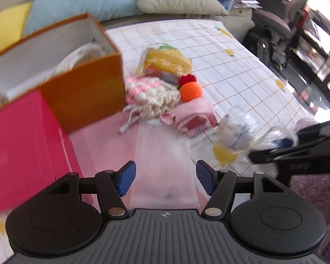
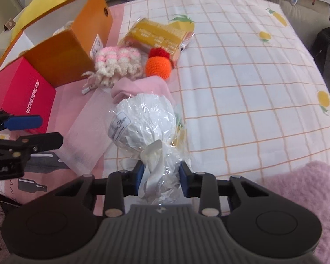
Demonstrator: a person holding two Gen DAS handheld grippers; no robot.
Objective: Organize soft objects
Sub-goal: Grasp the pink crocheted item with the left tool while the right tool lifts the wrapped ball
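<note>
My right gripper (image 2: 160, 176) is shut on the tied neck of a white plastic-wrapped bundle (image 2: 143, 121), held just above the bed; the bundle also shows in the left wrist view (image 1: 237, 129). My left gripper (image 1: 164, 176) is open and empty over a white gauzy cloth (image 1: 162, 154). Ahead lie a pink-and-cream knitted piece (image 1: 149, 94), an orange crochet ball (image 1: 190, 91), a folded pink cloth (image 1: 191, 114) and a yellow packet (image 1: 165, 63). An open orange box (image 1: 77, 88) holds a cream soft item (image 1: 83, 55).
A red box (image 1: 22, 143) stands beside the orange box at the left. Blue, yellow and beige pillows (image 1: 83, 2) line the back of the checked bedspread (image 1: 242, 70). A fuzzy pink blanket (image 2: 308, 189) lies at the near right. Bags and furniture stand beyond the bed's right edge.
</note>
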